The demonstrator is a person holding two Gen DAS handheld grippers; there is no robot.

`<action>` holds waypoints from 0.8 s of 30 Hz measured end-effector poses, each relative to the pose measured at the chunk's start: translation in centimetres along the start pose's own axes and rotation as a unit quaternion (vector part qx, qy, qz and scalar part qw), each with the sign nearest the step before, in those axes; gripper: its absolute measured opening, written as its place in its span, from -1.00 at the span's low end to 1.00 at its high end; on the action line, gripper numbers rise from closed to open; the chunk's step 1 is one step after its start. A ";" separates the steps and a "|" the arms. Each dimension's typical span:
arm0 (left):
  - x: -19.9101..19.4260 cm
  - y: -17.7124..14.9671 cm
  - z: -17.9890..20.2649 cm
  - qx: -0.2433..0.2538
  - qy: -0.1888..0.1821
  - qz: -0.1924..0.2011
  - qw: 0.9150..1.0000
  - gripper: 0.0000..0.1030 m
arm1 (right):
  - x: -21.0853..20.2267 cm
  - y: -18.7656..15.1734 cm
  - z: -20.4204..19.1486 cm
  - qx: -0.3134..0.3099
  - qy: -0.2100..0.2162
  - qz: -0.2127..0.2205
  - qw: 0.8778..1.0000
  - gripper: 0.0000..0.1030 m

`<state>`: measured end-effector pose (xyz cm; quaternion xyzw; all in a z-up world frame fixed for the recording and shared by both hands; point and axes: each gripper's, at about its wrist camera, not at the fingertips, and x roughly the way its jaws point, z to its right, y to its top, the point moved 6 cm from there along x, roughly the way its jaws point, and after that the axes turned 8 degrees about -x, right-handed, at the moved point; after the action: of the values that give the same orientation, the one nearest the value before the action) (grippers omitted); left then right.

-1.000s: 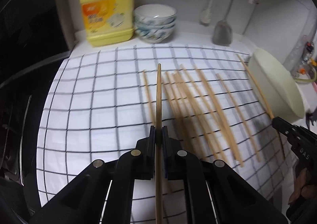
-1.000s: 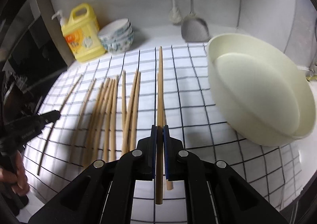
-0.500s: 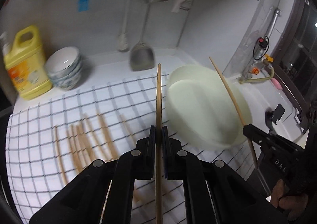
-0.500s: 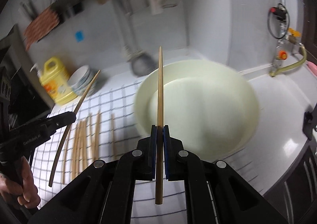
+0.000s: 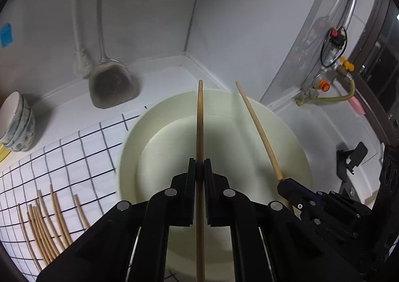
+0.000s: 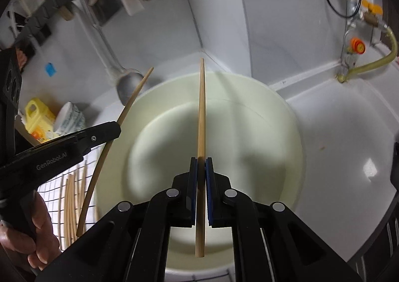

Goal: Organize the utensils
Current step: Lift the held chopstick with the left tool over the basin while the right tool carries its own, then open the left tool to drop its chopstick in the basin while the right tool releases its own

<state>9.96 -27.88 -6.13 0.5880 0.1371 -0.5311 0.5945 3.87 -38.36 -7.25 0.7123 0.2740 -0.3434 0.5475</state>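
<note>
One chopstick (image 5: 200, 132) is clamped tight in the left gripper (image 5: 200, 172). Another chopstick (image 6: 201, 117) is clamped tight in the right gripper (image 6: 201, 169). Both sticks are held in the air over the big pale bowl (image 5: 129, 137), with their far tips pointing toward the back rim. Nothing can be seen lying inside the bowl.

More chopsticks (image 5: 47, 227) are seen lying side by side on the checked cloth (image 5: 74, 147), to the left of the bowl.

The step in hand looks like the carrying step: two sticks are being brought to the bowl.

Next, the sticks probably need to be lowered into the bowl and the jaws opened so they can be dropped. Care is needed so a long stick is not tipped over the rim.
</note>
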 end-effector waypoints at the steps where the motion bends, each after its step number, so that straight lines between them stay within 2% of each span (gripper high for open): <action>1: 0.8 0.0 0.1 0.001 0.003 -0.005 1.000 -0.87 | 0.5 -0.1 0.3 0.003 0.001 -0.006 1.000 -0.88; 7: 4.0 -0.4 0.3 0.010 0.018 -0.028 0.999 -0.86 | 3.2 -0.7 1.1 0.003 0.005 -0.041 0.999 -0.88; 15: 5.7 -1.4 -0.4 0.012 0.037 -0.048 0.998 -0.86 | 4.9 -1.8 1.3 0.012 0.012 -0.080 0.997 -0.88; 24: 7.1 -2.0 -1.0 0.012 0.063 -0.070 0.996 -0.84 | 5.4 -1.7 0.9 0.004 0.006 -0.086 0.996 -0.88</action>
<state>11.64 -29.90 -13.05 0.6160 0.2086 -0.5349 0.5393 5.72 -38.70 -12.67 0.6903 0.3364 -0.3858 0.5114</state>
